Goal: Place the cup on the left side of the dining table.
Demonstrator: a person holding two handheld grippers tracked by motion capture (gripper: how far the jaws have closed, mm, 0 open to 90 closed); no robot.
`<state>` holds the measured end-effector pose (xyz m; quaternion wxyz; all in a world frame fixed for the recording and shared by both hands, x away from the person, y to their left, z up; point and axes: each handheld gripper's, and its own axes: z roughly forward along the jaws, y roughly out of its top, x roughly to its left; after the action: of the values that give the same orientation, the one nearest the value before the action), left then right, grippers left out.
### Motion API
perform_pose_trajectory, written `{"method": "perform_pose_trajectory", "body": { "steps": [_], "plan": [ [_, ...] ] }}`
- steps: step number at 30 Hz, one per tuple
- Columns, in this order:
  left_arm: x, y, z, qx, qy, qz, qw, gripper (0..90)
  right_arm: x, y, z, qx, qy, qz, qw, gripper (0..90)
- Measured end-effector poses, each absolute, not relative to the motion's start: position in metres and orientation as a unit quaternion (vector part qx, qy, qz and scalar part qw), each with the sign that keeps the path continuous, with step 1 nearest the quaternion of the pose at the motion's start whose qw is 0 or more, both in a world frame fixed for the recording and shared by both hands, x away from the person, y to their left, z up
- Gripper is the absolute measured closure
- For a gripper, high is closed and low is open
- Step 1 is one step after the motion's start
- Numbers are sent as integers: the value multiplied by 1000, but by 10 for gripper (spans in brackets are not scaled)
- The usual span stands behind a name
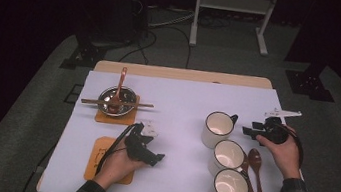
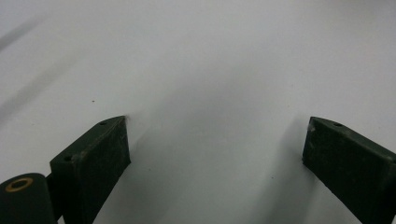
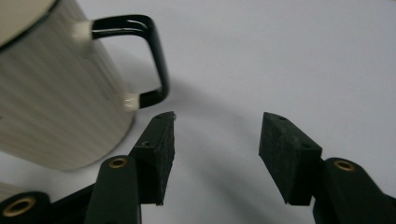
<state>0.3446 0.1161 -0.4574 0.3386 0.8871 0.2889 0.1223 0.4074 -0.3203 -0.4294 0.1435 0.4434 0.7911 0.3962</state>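
The far mug (image 1: 217, 129), cream with a dark rim and a black handle (image 3: 149, 56), stands on the white sheet of the desk (image 1: 182, 103), at the far end of a row of three. The middle mug (image 1: 227, 156) and the near mug (image 1: 229, 189) follow it toward the person, and two brown spoons (image 1: 254, 173) lie just to the right of those two.

The right gripper (image 1: 253, 132) sits just beside the far mug's handle, which points toward it. In the right gripper view its jaws stand partly open with nothing between them. The left pad (image 3: 156, 149) is just below the lower end of the handle loop and apart from it, and the bare sheet shows in the gap.

The left gripper (image 1: 150, 154) lies well apart from the mugs, beside an orange coaster (image 1: 106, 160). Its jaws are wide open over bare sheet and hold nothing.

Farther left, a metal bowl (image 1: 117, 99) rests on a second coaster with chopsticks (image 1: 117, 103) laid across it and a spoon standing in it.

The likely trouble is at the handle. It is thin and glossy, and as the jaws stand they would close beside the loop, not around it. They could pinch air, or catch just the bottom joint. A grip there may let the mug swing or tip when lifted. A sideways nudge from the left pad could also push the far mug against the middle mug, which stands close by.
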Motion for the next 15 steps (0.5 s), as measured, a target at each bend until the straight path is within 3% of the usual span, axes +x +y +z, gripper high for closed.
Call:
{"method": "perform_pose_trajectory", "body": {
  "steps": [15],
  "plan": [
    [345, 116, -457, 887, 289, 123, 338, 60, 413, -301, -425, 419, 794, 424, 122, 536]
  ]
}}
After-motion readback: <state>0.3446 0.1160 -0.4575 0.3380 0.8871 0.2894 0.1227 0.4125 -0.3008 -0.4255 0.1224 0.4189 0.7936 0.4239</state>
